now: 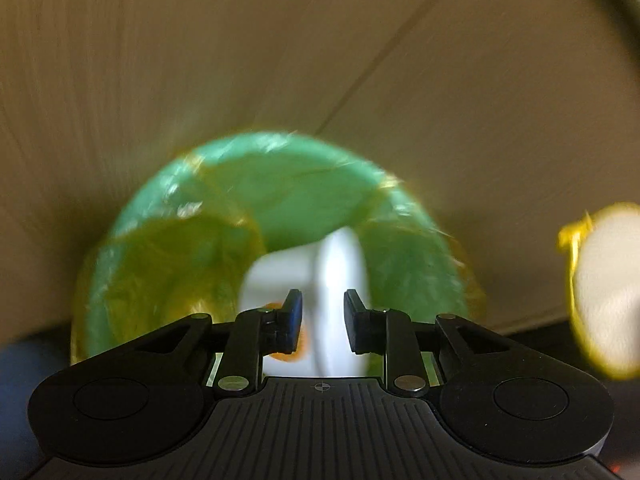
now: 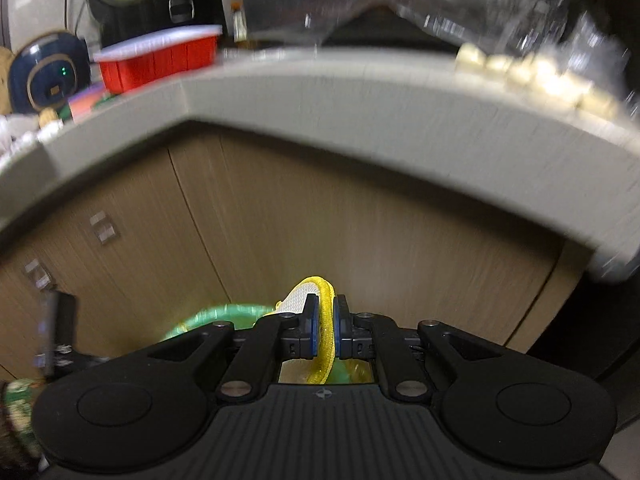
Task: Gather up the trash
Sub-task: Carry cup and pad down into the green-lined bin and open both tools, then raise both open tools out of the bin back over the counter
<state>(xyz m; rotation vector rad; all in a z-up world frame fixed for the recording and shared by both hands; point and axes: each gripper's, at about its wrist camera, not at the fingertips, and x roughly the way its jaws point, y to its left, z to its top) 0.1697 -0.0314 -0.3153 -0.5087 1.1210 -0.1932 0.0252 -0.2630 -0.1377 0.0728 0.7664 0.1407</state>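
A bin lined with a green and yellow bag (image 1: 280,216) fills the middle of the blurred left wrist view. My left gripper (image 1: 322,322) is open right above its mouth, and a white piece of trash (image 1: 320,276) with an orange spot lies in the bag between the fingers. My right gripper (image 2: 326,332) is shut on a yellow-edged white wrapper (image 2: 320,312). The same wrapper shows at the right edge of the left wrist view (image 1: 608,292). The bag's green rim (image 2: 216,318) sits just below and left of the right gripper.
Wooden cabinet doors (image 2: 320,232) stand behind the bin under a grey countertop edge (image 2: 360,92). On the counter are a red tub (image 2: 160,60), a dark blue round device (image 2: 48,76), an appliance and clear plastic packaging (image 2: 520,8). A dark gap lies at the right.
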